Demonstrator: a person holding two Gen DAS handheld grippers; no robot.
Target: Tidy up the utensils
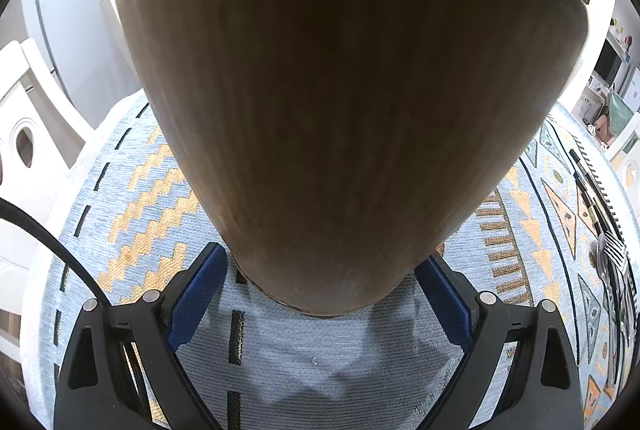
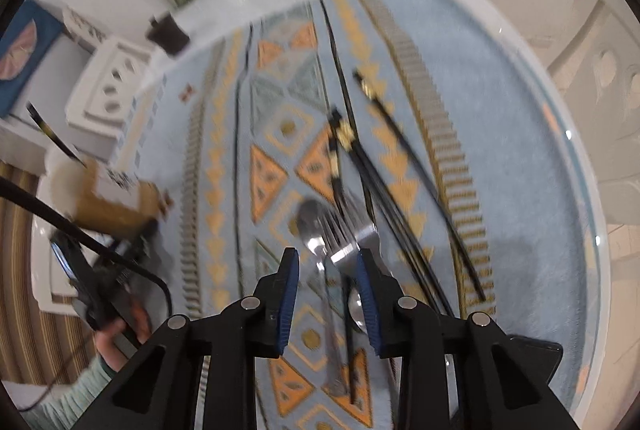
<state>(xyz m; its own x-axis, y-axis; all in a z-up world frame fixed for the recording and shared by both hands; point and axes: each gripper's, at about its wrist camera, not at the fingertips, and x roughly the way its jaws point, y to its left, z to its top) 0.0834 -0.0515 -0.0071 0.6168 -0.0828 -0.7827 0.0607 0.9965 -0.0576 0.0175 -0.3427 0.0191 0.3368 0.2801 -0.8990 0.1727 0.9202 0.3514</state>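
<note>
Holder (image 1: pixel 332 110) hides the table; blurred forks (image 2: pixel 352 230) overlap.

Both views bend hard at the rim, with black corners beyond the fisheye circle. The left wrist view is sharp, but the wooden holder (image 1: pixel 336 118) looms dim and backlit, throwing a soft shadow on the cloth (image 1: pixel 132 190) at 6 o'clock. The right wrist view is bright yet motion-smeared (worst from 9 to 12 o'clock); small glints dot the desk (image 2: pixel 600 242) edge at 3 o'clock.
</note>
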